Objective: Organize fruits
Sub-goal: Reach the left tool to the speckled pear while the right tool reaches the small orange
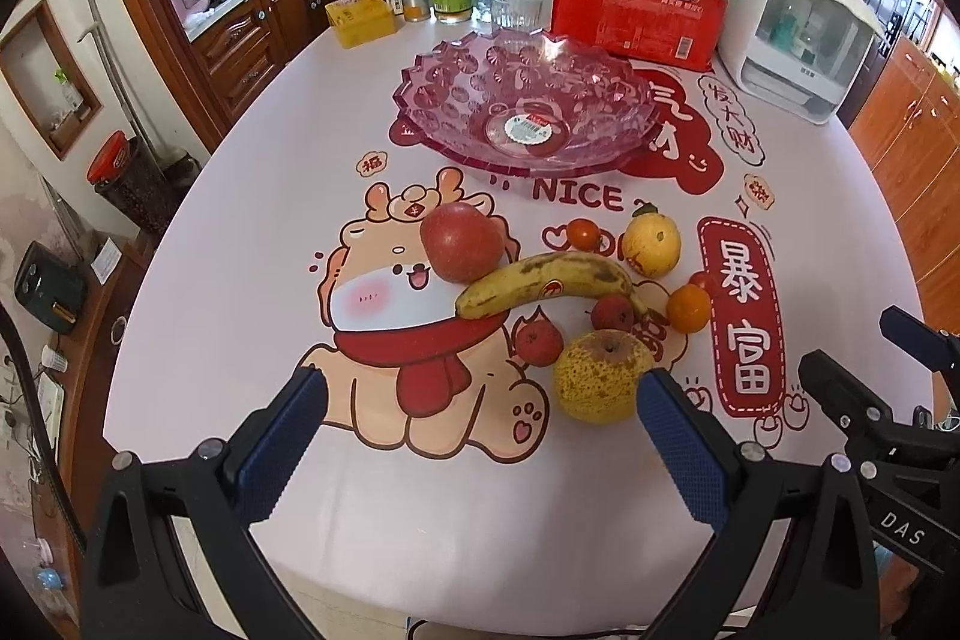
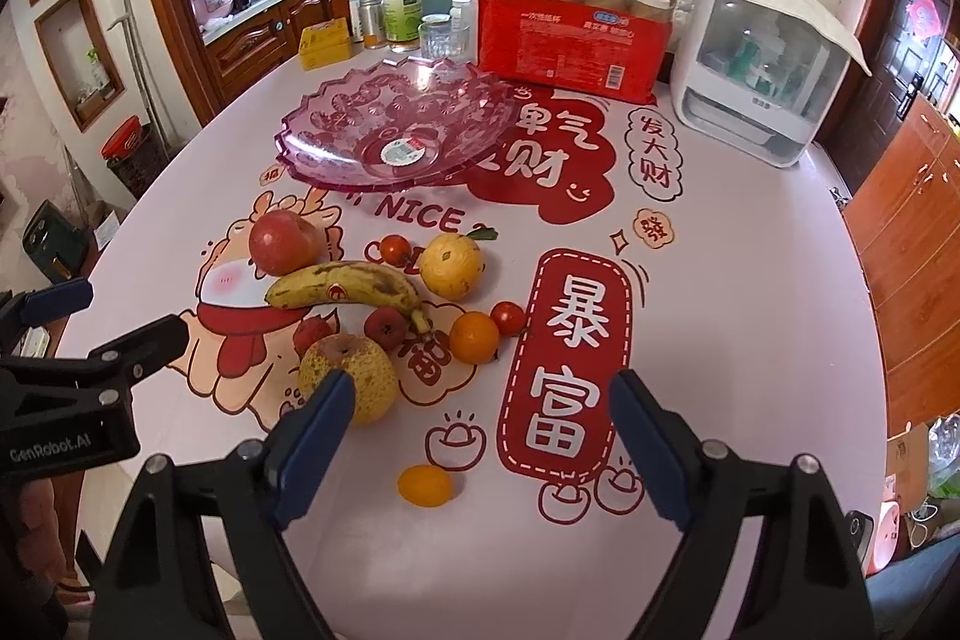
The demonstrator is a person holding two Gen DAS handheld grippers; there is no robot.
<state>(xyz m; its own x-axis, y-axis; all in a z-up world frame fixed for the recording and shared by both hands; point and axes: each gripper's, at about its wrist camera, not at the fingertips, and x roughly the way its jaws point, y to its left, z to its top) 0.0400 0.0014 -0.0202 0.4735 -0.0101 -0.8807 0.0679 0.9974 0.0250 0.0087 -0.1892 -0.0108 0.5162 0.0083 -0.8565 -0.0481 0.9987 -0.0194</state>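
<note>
Hovering above the near edge of the table (image 1: 252, 148) with nothing picked up yet, so the step in hand looks like choosing and gripping the first fruit. Holding the left claw (image 1: 480, 418) spread wide and empty, fingers well apart, with the speckled pear (image 1: 600, 376) sitting just beside the inner face of its right-hand finger. Holding the right claw (image 2: 480, 421) spread wide and empty too, with the small yellow fruit (image 2: 423, 485) lying alone on the cloth between and just below its fingers. Lying loose in a cluster near the middle of the table: the apple (image 1: 461, 242) touching the banana (image 1: 549, 285), two small red fruits (image 1: 538, 340) beside the pear, an orange (image 1: 688, 307), a yellow citrus with a leaf (image 1: 651, 244) and a cherry tomato (image 1: 583, 233). Waiting empty beyond the cluster, the pink glass bowl (image 1: 456, 70), most likely the place for everything. Judging the easiest start to be the lone yellow fruit for the right claw and the pear for the left, since both stand clear on the near side. Centring each fruit between the fingers before closing, coming down straight, and squeezing gently, the pear looking soft and bruised. Leaving the banana until the apple is gone, to avoid rolling its neighbours. Keeping the two claws apart while reaching, and lowering fruit into the bowl rather than dropping it onto glass.
</note>
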